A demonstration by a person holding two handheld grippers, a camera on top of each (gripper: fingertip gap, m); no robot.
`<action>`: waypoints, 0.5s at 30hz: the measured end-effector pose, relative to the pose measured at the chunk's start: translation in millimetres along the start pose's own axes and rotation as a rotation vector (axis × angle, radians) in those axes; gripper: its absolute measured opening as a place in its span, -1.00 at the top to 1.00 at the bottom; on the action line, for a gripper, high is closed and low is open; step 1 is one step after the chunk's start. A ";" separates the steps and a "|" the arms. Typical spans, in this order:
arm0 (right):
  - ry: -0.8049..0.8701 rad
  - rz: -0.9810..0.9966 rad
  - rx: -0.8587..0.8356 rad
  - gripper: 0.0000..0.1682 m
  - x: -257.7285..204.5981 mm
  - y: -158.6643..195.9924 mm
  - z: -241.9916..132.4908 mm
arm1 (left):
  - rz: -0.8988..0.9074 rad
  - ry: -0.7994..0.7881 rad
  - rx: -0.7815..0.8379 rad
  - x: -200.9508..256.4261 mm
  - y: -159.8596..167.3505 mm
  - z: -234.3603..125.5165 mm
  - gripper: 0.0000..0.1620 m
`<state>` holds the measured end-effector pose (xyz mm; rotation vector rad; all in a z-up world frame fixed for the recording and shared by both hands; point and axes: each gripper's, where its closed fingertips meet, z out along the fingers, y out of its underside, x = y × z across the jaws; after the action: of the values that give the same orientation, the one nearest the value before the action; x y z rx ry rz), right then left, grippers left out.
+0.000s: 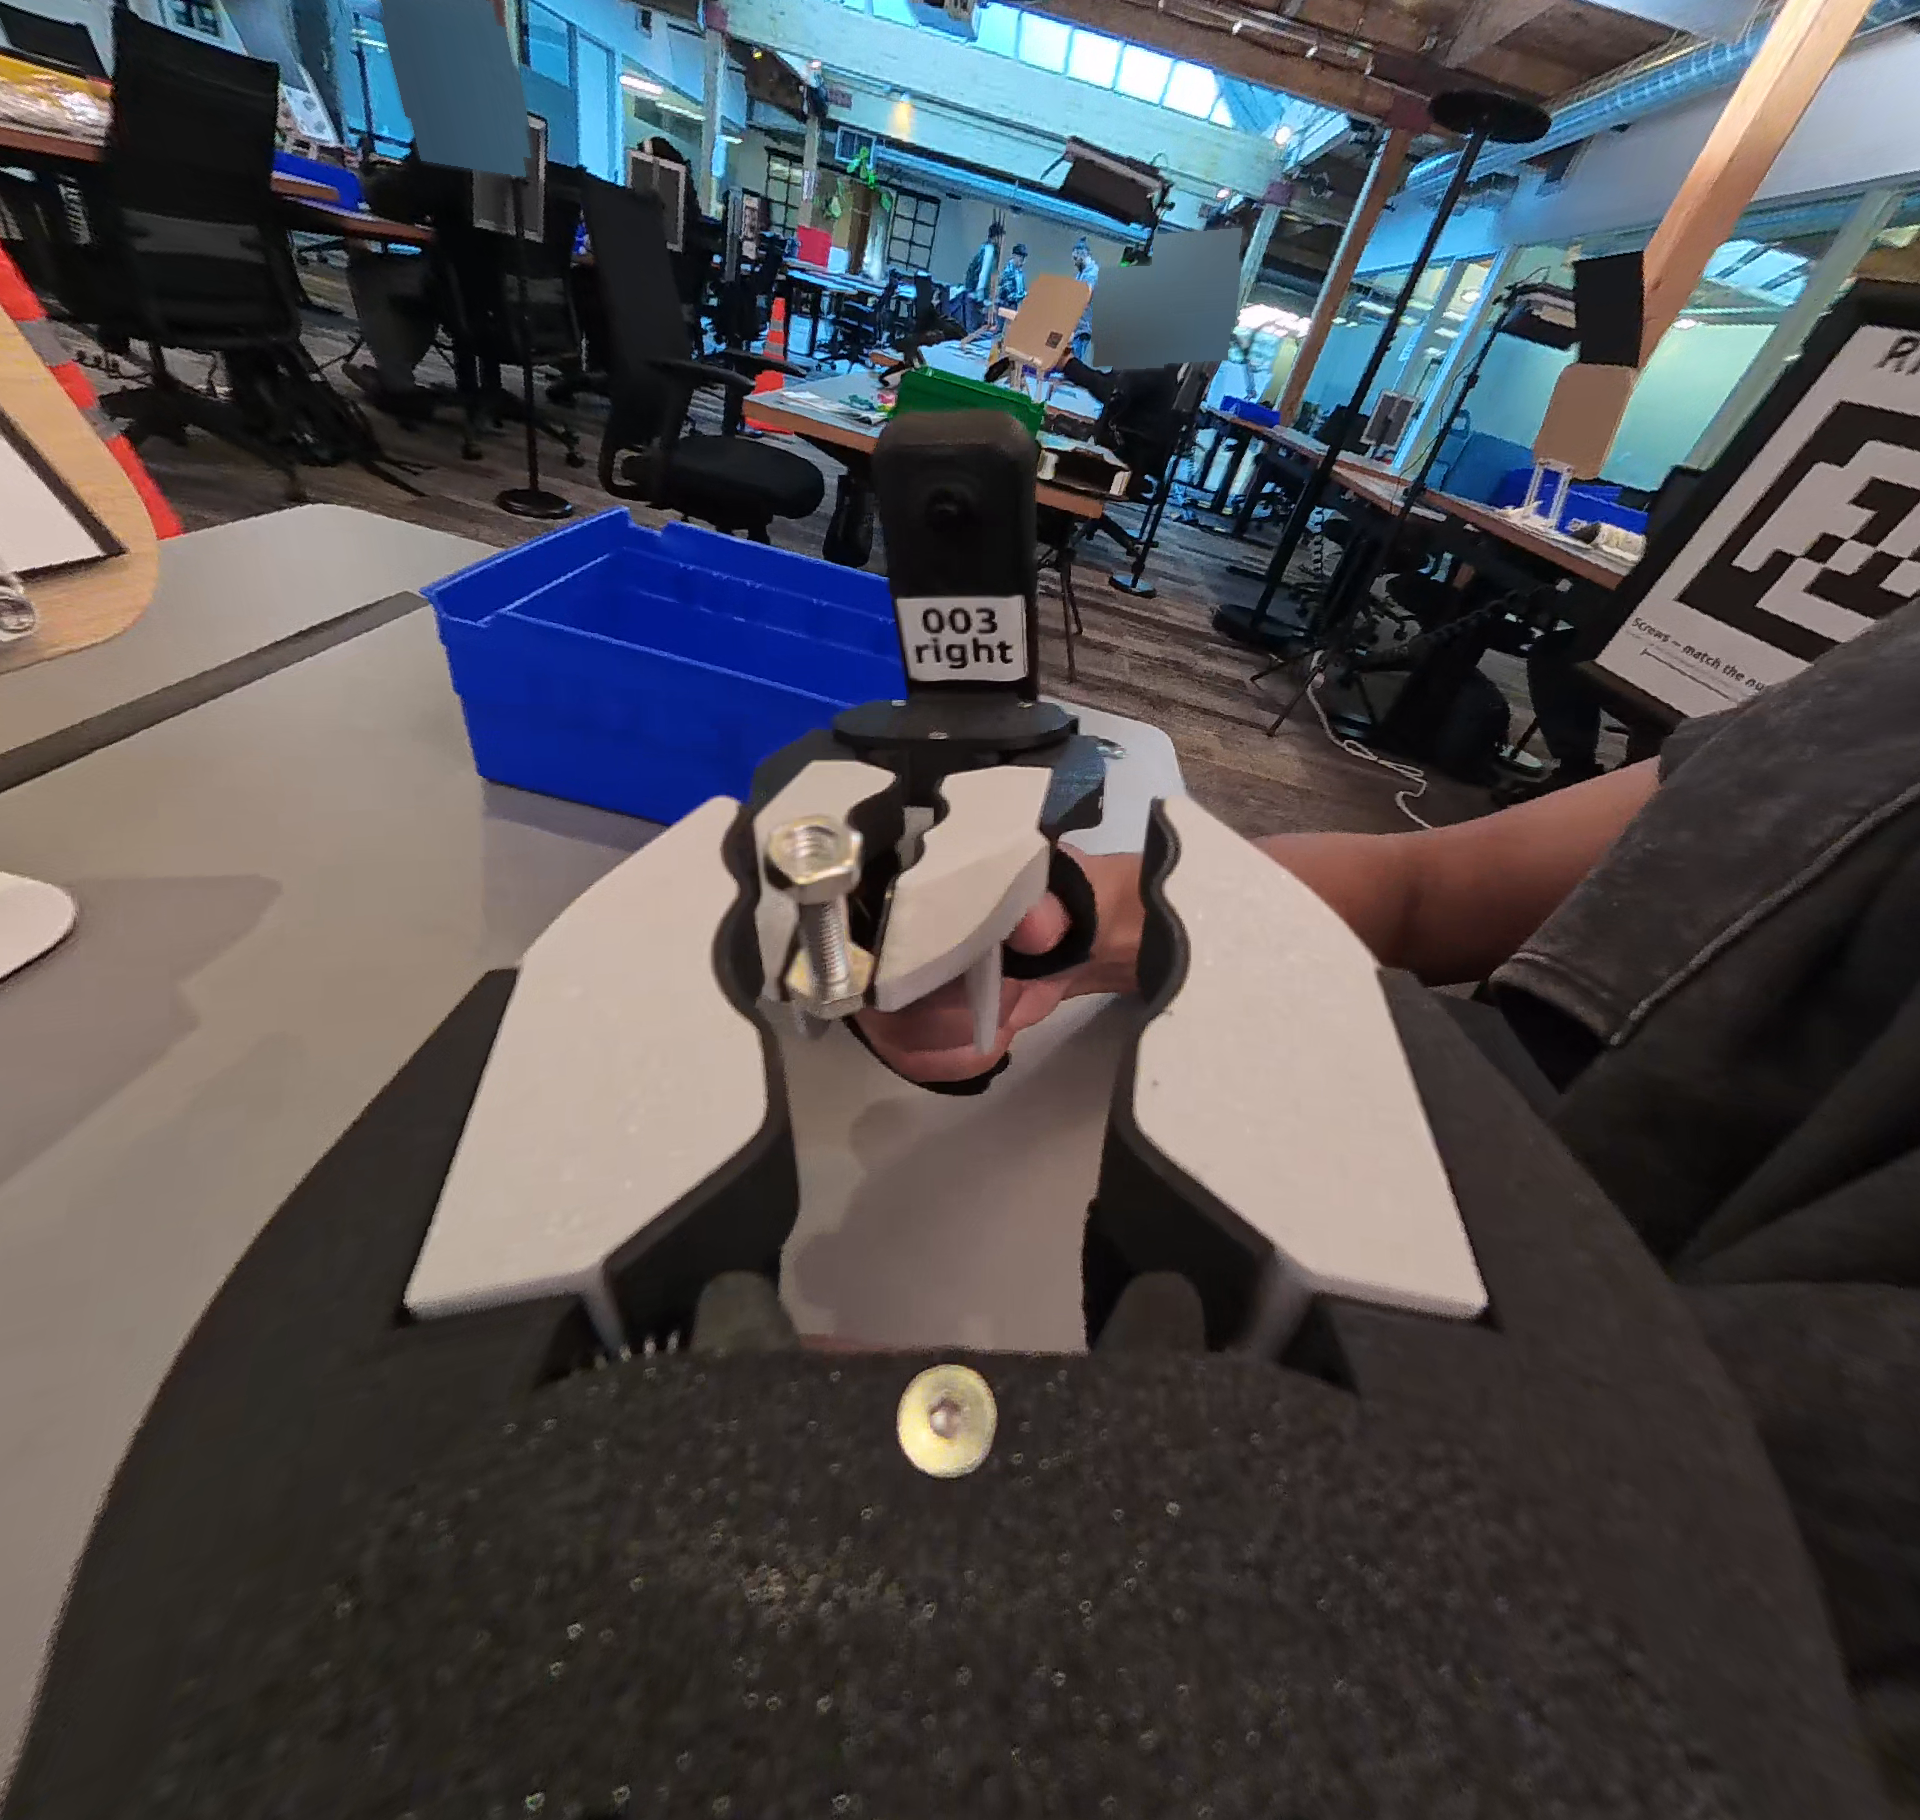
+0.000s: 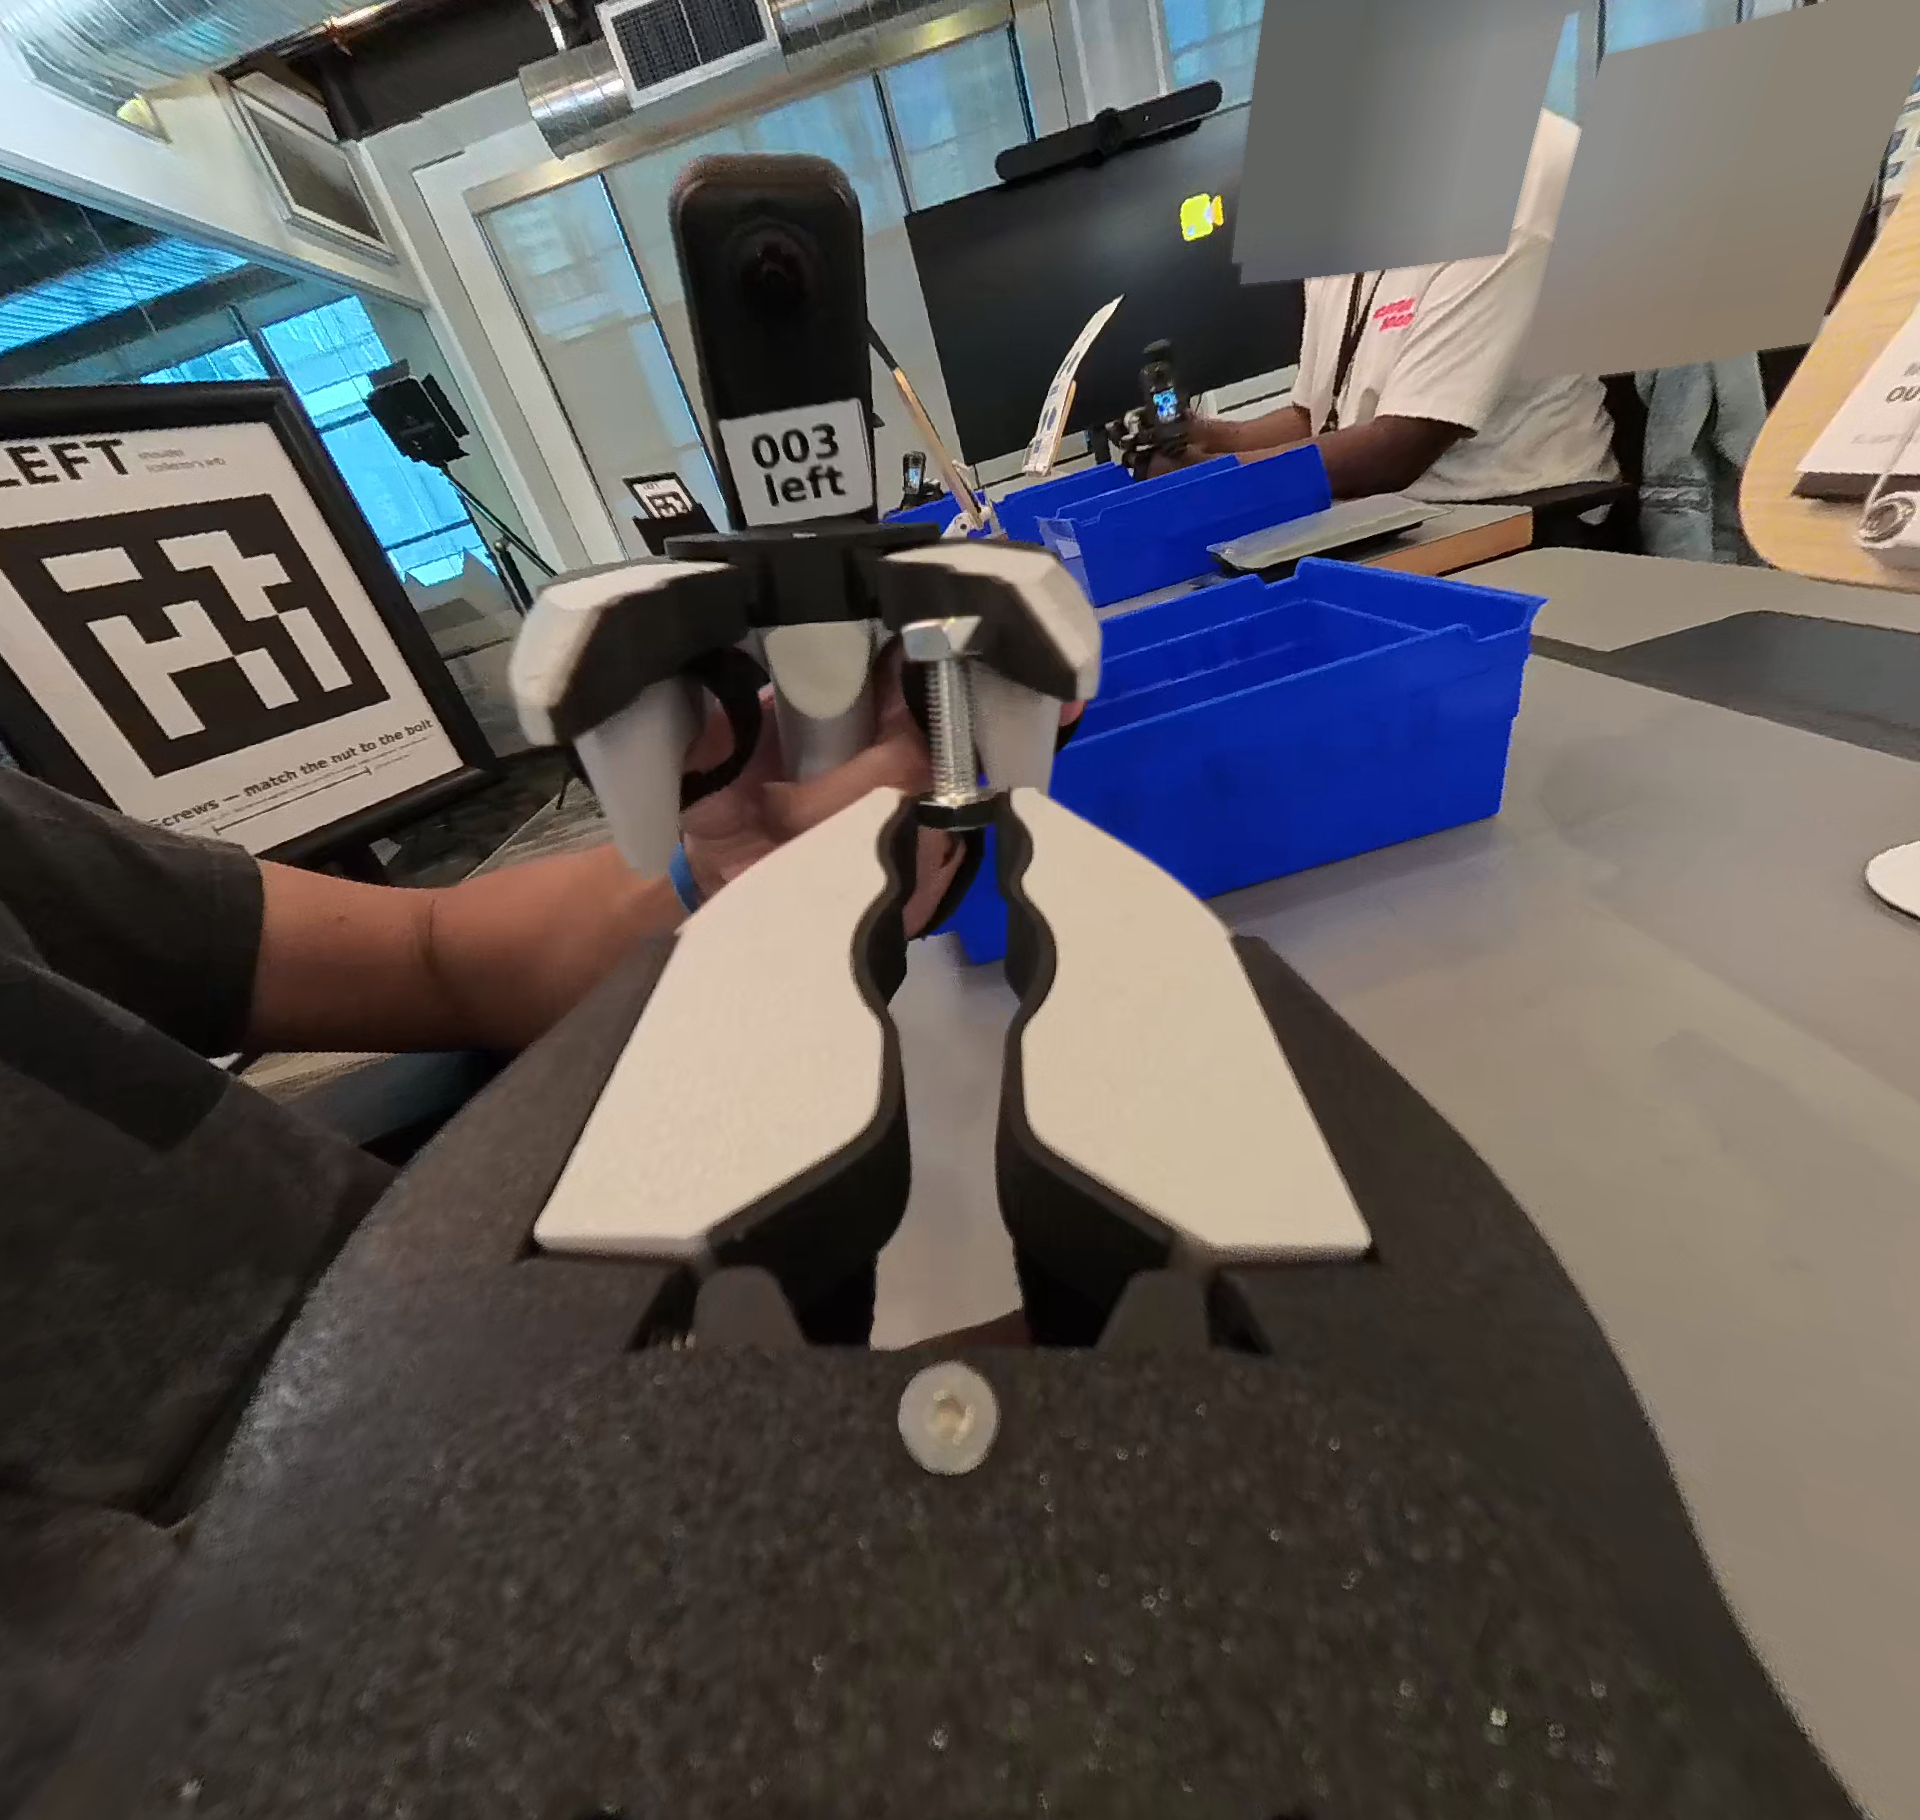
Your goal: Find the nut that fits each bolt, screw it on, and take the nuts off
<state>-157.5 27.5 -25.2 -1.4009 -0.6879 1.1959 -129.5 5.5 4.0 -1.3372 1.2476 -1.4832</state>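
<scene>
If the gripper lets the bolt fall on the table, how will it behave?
The bolt looks like solid metal, so probably stiff and heavy for its size. Its round threaded shaft would likely roll on the smooth grey table, though the hex head may stop it.

- The two claws face each other above the bench (image 1: 260, 939), close together; little room lies between them.
- Left claw (image 1: 951, 897) fingers stand apart, with the right claw (image 2: 956, 820) directly ahead of the gap.
- A bolt (image 2: 951, 721) stands upright at the right claw's tips, blocking passage there.
- A blue bin (image 1: 644, 658) sits on the bench just behind the claws, barring the far side.
- Bench surface left of the bin lies bare.
- A white base (image 2: 1896, 877) stands at the bench edge.
</scene>
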 end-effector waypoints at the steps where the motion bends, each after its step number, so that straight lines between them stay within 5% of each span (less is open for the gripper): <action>1: 0.001 0.002 0.015 0.83 -0.4 -1.9 -0.4 | 0.009 -0.023 0.003 -3.5 -1.1 -0.9 0.13; 15: 0.024 0.026 0.021 0.83 6.1 -3.1 -1.7 | 0.017 -0.060 -0.010 -8.4 2.9 1.9 0.08</action>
<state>-153.4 33.0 -24.1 -1.4084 -0.6396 1.2016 -126.4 12.6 -0.8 -1.3645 1.2273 -1.4163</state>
